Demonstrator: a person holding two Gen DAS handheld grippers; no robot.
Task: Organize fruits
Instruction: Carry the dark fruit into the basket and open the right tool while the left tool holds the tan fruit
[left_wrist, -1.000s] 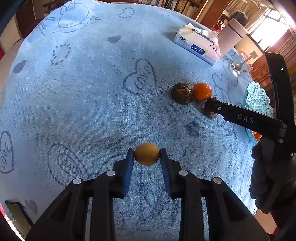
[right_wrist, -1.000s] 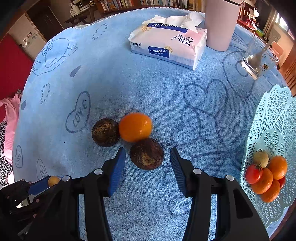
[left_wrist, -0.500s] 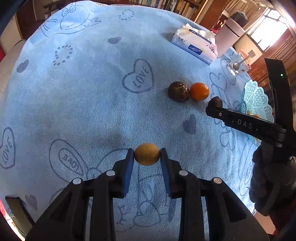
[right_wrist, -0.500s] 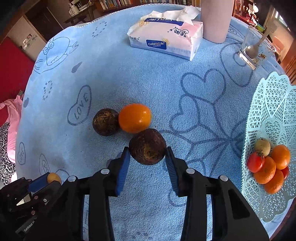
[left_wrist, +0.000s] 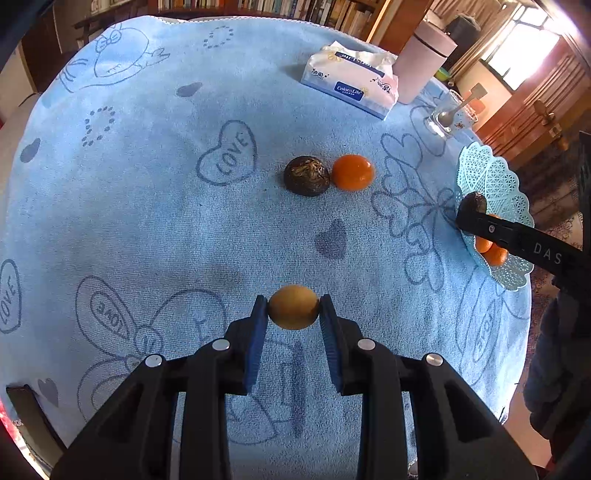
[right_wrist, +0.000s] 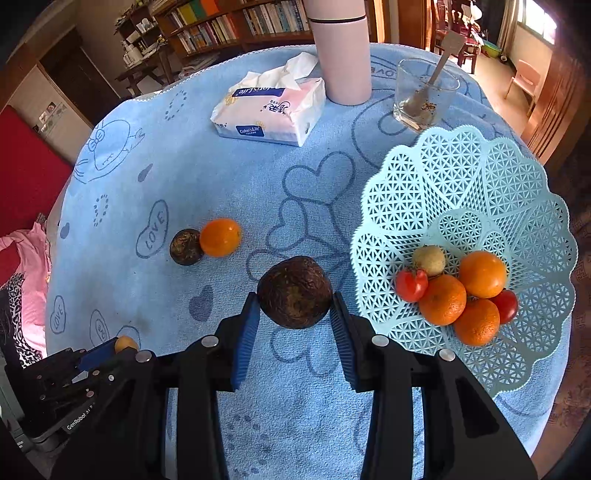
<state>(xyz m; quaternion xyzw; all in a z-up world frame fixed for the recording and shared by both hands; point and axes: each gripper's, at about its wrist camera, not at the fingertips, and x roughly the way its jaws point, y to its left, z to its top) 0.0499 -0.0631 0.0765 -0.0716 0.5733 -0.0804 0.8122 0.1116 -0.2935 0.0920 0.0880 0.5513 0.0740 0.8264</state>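
My left gripper (left_wrist: 293, 308) is shut on a small yellow-brown fruit (left_wrist: 293, 306) held above the blue cloth. My right gripper (right_wrist: 295, 295) is shut on a dark brown round fruit (right_wrist: 294, 291), lifted just left of the light blue lattice basket (right_wrist: 476, 184). The left wrist view shows that dark fruit (left_wrist: 474, 201) at the basket's near rim (left_wrist: 491, 173). On the cloth a second dark brown fruit (right_wrist: 185, 246) (left_wrist: 306, 175) touches an orange (right_wrist: 220, 237) (left_wrist: 352, 172). The basket holds several oranges (right_wrist: 482, 274), two tomatoes (right_wrist: 411, 284) and a pale small fruit (right_wrist: 429, 260).
At the far side stand a tissue pack (right_wrist: 267, 112), a pink tumbler (right_wrist: 341, 55) and a glass with a spoon (right_wrist: 424, 96). The blue cloth (left_wrist: 147, 206) covers a round table. A person's dark-gloved hand (left_wrist: 557, 350) holds the right gripper near the table's edge.
My right gripper closed on the dark brown fruit, lifted it from beside the orange and carried it right toward the basket. The left gripper kept its fruit and drifted slightly.
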